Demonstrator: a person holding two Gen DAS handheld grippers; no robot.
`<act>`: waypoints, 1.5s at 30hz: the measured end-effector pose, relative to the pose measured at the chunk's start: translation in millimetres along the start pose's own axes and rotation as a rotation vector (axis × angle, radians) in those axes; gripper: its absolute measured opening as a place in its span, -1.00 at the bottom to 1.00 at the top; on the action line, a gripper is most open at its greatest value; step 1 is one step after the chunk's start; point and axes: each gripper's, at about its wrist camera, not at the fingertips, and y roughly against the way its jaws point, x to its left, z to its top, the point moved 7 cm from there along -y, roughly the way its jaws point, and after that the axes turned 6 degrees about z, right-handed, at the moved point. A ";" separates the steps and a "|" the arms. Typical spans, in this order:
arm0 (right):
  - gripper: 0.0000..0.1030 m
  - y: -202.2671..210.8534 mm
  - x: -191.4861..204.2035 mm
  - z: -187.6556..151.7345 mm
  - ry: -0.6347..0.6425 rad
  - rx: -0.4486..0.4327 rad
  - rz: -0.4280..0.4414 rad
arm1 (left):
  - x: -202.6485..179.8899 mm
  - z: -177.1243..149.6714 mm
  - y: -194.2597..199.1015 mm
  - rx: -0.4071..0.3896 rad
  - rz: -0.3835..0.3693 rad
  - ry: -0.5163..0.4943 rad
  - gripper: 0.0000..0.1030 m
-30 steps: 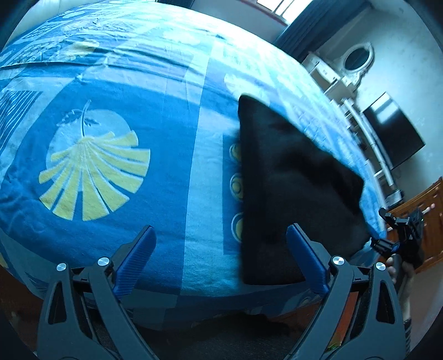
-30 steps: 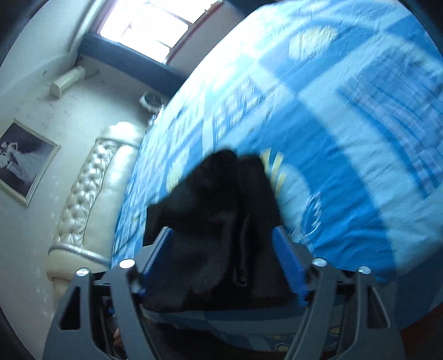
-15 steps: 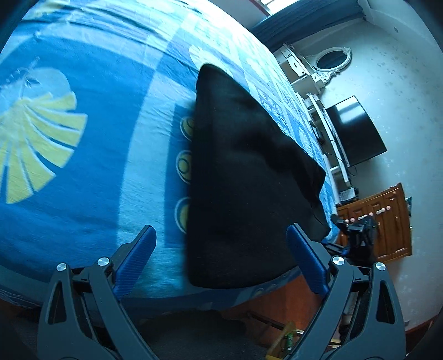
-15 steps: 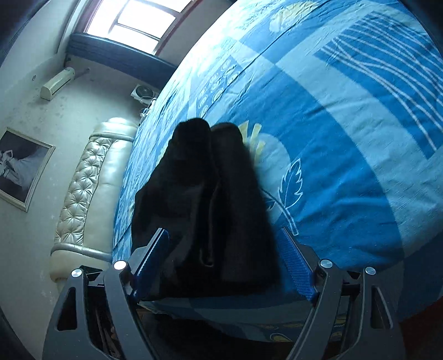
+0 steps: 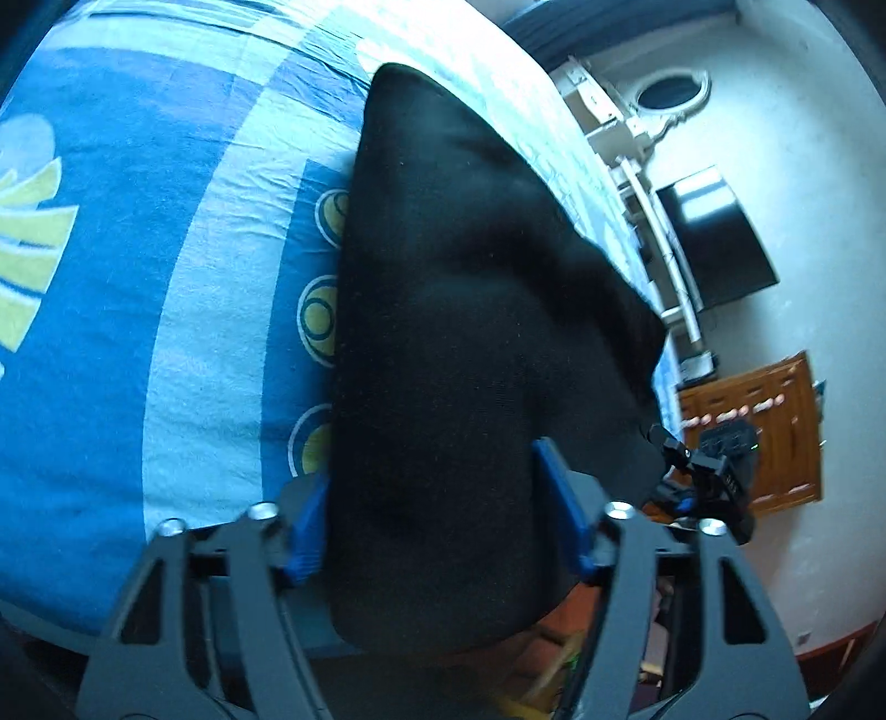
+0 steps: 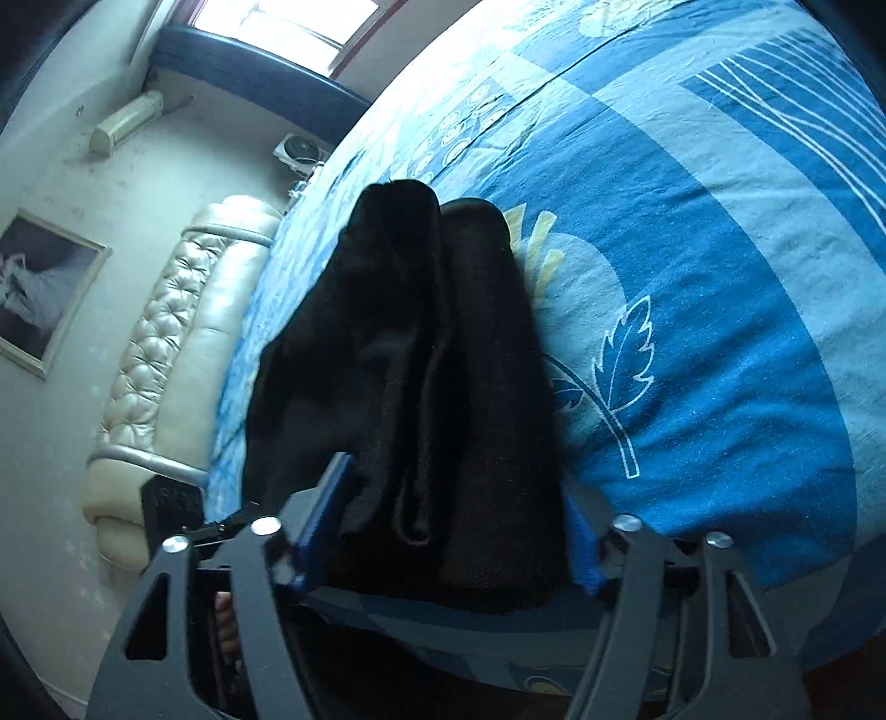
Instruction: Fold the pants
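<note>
Black pants (image 5: 470, 332) lie lengthwise near the front edge of a bed with a blue patterned sheet (image 5: 166, 277). My left gripper (image 5: 434, 520) straddles their smooth near end. Its jaws are closing and the blue pads (image 5: 307, 531) stand at the cloth's sides without visibly pinching it. In the right wrist view the pants (image 6: 415, 360) show two layered legs. My right gripper (image 6: 454, 540) straddles that end in the same way, jaws closing with the cloth between them. The right gripper's body (image 5: 720, 471) shows past the pants' far corner.
The bed's front edge runs just under both grippers, with floor below. A cream tufted headboard (image 6: 166, 360), a framed picture (image 6: 39, 299) and a window (image 6: 277, 22) lie beyond one end. A black TV (image 5: 714, 238), a white shelf and a wooden cabinet (image 5: 775, 432) stand beyond the other.
Both grippers have come down onto the pants' ends and their jaws have narrowed around the cloth. The left one swung right until the pants sat between its fingers.
</note>
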 end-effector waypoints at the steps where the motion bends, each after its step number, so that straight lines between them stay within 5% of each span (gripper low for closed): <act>1: 0.10 -0.2 -0.1 -0.2 0.003 0.002 -0.004 | -1.8 0.4 0.4 0.001 0.012 -0.012 0.02; 6: -0.10 -0.5 7.2 -1.6 0.015 -0.003 0.004 | -12.0 0.5 10.5 -0.034 0.080 -0.082 -0.29; 10: -0.16 -3.0 16.6 -2.4 0.027 -0.009 0.009 | -16.1 1.9 21.5 -0.079 0.141 -0.134 -0.36; 33: -0.19 -92.1 86.0 -18.0 0.104 0.136 0.106 | 56.3 6.1 92.9 -0.182 0.259 -0.037 -0.36; 45: -0.19 -100.7 84.5 -26.6 0.097 0.155 0.114 | 71.2 1.8 100.3 -0.195 0.257 -0.003 -0.34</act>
